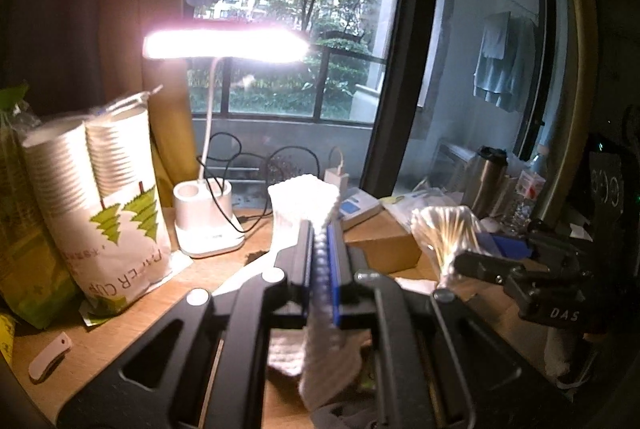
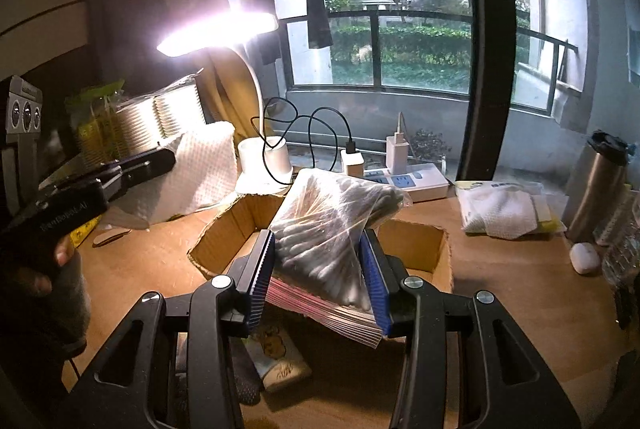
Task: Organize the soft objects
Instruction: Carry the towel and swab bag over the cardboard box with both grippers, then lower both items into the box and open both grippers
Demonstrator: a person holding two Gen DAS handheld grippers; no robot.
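Over the lamplit surface [image 2: 520,293], lower your right tool [image 2: 320,265], clamped on the swab bag [image 2: 332,229], squarely into the box [image 2: 420,241] at frame centre, while the left tool [image 1: 320,249] pinches the white cloth [image 1: 304,201].

1. We see the open cardboard box [image 2: 416,249] at mid-desk; its mouth is partly taken up by the bag of cotton swabs [image 2: 332,229] clamped in the right gripper [image 2: 320,281], with bare room at its right corner.
2. Left of the box, the desk [image 2: 152,269] lies bare up to the white towel [image 2: 200,173] pinched by the left gripper [image 2: 160,161].
3. The lamp base [image 2: 266,159] and its looping black cable [image 2: 304,133] crowd the back edge.
4. The power strip [image 2: 412,183], folded cloth pack [image 2: 500,209] and steel flask [image 2: 596,185] block the right rear.
5. Paper cups [image 1: 116,189] wall the left side.
6. The desk right of the box is open.
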